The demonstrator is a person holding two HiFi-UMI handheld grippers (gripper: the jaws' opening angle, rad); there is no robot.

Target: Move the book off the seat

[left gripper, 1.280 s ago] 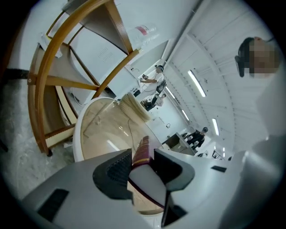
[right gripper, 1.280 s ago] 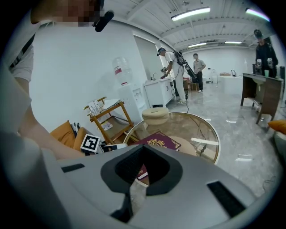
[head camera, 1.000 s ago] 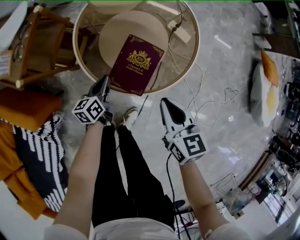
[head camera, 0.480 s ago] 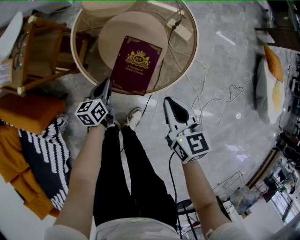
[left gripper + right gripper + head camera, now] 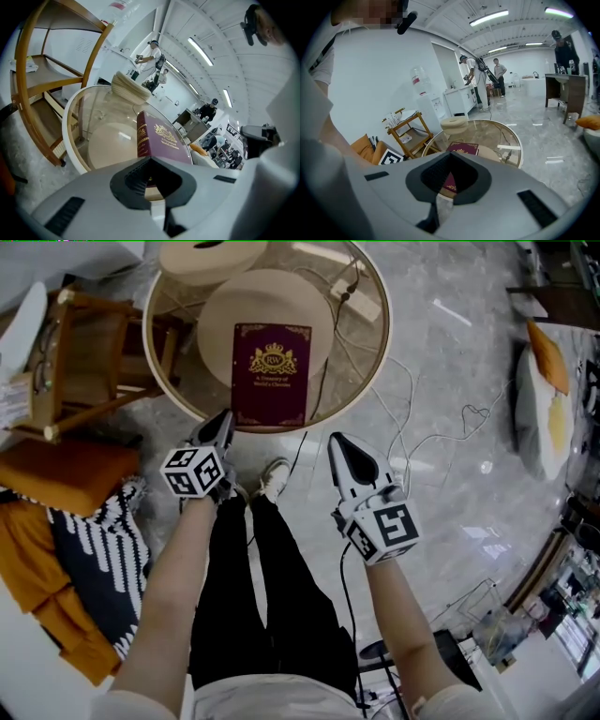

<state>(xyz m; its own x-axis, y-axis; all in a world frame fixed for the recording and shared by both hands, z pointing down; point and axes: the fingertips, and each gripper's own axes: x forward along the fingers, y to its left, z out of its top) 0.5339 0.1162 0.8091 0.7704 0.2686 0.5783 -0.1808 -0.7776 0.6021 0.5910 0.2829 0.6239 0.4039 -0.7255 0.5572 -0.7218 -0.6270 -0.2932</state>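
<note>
A maroon book (image 5: pixel 270 374) with gold print lies flat over the round beige seat (image 5: pixel 234 306), inside the white rim of a round glass table (image 5: pixel 382 343). Whether it rests on the glass or on the seat I cannot tell. My left gripper (image 5: pixel 223 418) is shut and empty, its tip at the table's near rim just left of the book's near edge. My right gripper (image 5: pixel 336 442) is shut and empty, a little short of the rim to the book's right. The left gripper view shows the book (image 5: pixel 161 138) just beyond the closed jaws (image 5: pixel 151 160). The right gripper view shows the book (image 5: pixel 462 149) further off.
A wooden rack (image 5: pixel 84 352) stands left of the table, with an orange cushion (image 5: pixel 56 470) and striped fabric (image 5: pixel 94 549) below it. A power strip (image 5: pixel 361 301) and cables lie under the glass. A second beige stool (image 5: pixel 202 254) sits behind. The person's shoe (image 5: pixel 272 474) is between the grippers.
My left gripper has shifted a little to the right toward the table's near rim and rolled slightly. The right gripper has stayed put. The book lies untouched.
</note>
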